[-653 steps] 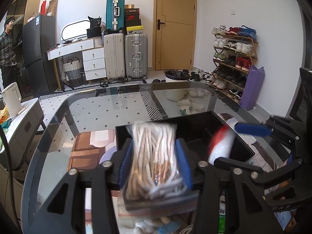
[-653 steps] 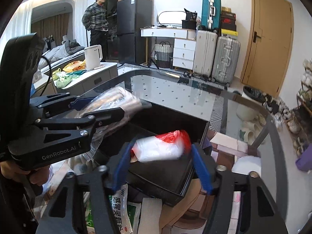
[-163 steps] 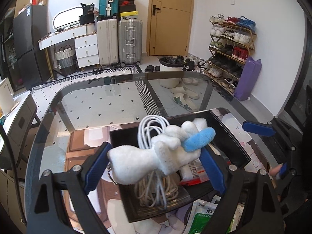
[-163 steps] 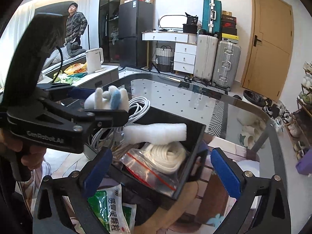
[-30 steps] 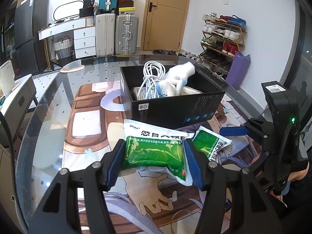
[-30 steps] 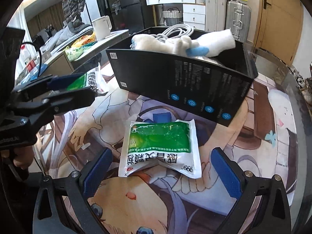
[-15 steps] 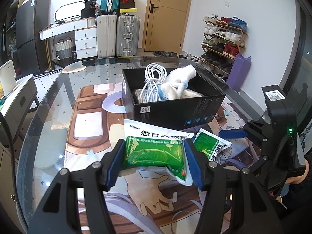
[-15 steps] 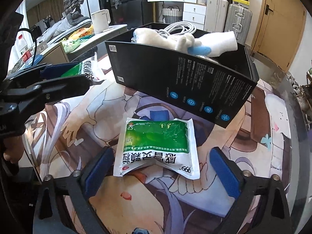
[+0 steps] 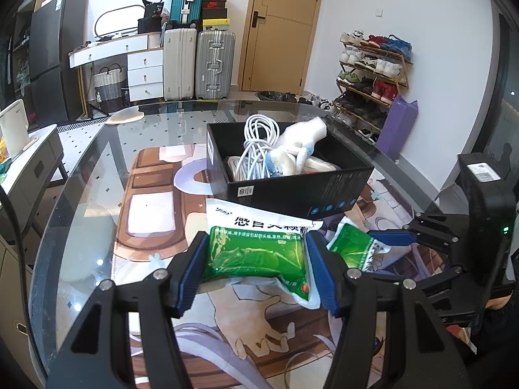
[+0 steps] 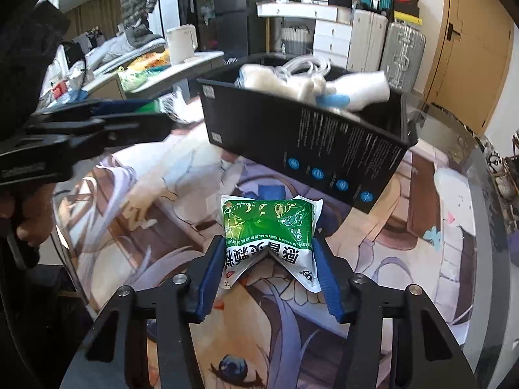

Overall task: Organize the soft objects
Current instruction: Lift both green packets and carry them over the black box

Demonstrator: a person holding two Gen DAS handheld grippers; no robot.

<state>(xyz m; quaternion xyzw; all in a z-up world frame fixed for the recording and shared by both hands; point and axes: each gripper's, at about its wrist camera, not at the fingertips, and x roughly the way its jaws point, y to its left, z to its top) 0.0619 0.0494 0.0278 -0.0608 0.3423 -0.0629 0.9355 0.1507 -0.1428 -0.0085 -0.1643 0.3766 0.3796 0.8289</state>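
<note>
My left gripper is shut on a green and white medicine pouch, held above the mat in front of the black box. My right gripper is shut on a second green and white pouch, which buckles between the pads just above the mat. That pouch also shows in the left wrist view. The black box holds a white cable coil, a white plush toy and other soft things. The left gripper shows at the left of the right wrist view.
A printed mat covers the glass table. The table's rim curves close on the right. Suitcases, drawers, a shoe rack and a standing person are beyond the table.
My right gripper was open around the pouch lying on the mat; it has closed on the pouch, which now buckles. My left gripper still holds its pouch and has barely moved.
</note>
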